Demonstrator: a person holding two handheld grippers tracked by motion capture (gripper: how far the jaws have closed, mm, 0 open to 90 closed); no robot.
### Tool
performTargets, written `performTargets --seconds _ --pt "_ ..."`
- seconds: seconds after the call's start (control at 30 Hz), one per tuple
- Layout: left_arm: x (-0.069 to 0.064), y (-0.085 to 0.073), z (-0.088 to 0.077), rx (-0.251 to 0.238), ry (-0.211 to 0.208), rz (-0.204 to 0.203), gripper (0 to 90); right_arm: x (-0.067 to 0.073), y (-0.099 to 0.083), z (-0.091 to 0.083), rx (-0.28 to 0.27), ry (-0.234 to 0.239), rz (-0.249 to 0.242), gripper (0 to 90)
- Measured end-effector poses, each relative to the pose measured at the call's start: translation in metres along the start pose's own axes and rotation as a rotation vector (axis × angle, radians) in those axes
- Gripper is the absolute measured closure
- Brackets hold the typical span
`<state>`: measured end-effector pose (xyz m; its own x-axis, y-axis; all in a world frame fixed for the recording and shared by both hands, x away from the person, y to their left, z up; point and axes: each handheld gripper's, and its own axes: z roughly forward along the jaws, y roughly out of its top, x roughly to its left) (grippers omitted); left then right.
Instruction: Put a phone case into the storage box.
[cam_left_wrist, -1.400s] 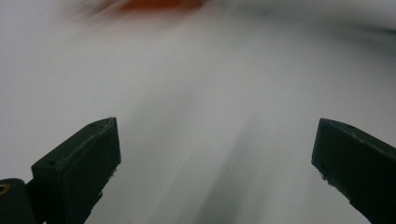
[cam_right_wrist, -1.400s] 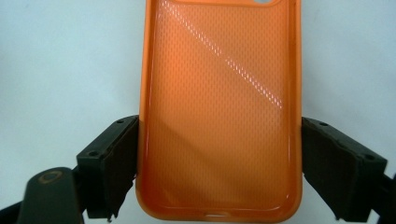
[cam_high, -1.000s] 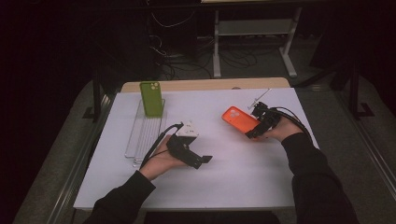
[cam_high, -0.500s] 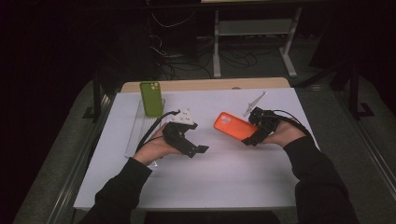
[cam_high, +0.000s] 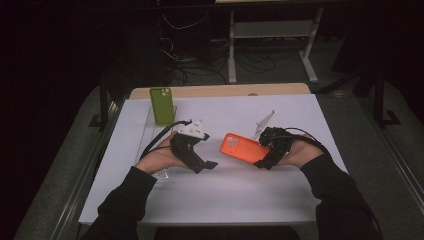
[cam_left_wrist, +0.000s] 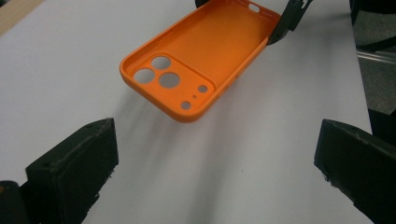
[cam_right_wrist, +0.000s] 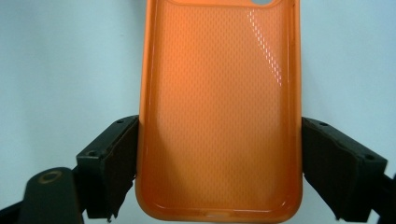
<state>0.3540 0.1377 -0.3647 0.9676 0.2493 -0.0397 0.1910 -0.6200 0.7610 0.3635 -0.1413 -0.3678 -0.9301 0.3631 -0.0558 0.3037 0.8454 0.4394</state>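
We see a white sheet (cam_high: 225, 195) that covers the table, and a strip of bare wooden tabletop (cam_high: 225, 91) shows at its far edge. Behind the table the room is dark, with cables on the floor and a light metal frame (cam_high: 272, 35).

The right gripper (cam_high: 264, 161) pinches the orange phone case (cam_high: 243, 148) by its two long sides near one short end; the case sticks out from this tool toward the left gripper (cam_high: 209, 164), above the sheet. The left gripper has its jaws spread wide, and they have just been opening further, with nothing between them. The camera end of the case is just in front of them. A green phone case (cam_high: 162, 105) stands well beyond the left gripper.
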Motion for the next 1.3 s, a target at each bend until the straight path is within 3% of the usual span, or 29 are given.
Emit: performTargets --seconds 0.23,0.3,0.4,0.77,0.83,1.1,1.3 --pt "-0.001 -0.002 0.000 0.040 -0.028 0.045 0.0 0.015 0.006 0.008 -0.001 0.049 -0.088 15.1" --pt "-0.003 -0.004 0.000 0.048 -0.049 0.037 0.0 0.020 0.009 0.011 0.005 0.064 -0.110 15.0" --pt "-0.005 -0.004 0.001 0.063 -0.075 0.056 0.0 0.026 0.013 0.015 0.006 0.084 -0.147 15.0" --pt "-0.012 -0.005 0.005 0.125 -0.139 0.138 0.0 0.050 0.029 0.020 0.019 0.132 -0.225 15.0" --pt "-0.016 -0.006 0.008 0.141 -0.145 0.136 0.0 0.053 0.031 0.021 0.023 0.131 -0.245 15.0" --pt "-0.024 -0.008 0.021 0.202 -0.182 0.189 0.0 0.059 0.035 0.020 0.012 0.148 -0.270 15.0" --pt "-0.028 -0.010 0.031 0.232 -0.185 0.197 0.0 0.061 0.036 0.017 -0.005 0.157 -0.280 15.0"
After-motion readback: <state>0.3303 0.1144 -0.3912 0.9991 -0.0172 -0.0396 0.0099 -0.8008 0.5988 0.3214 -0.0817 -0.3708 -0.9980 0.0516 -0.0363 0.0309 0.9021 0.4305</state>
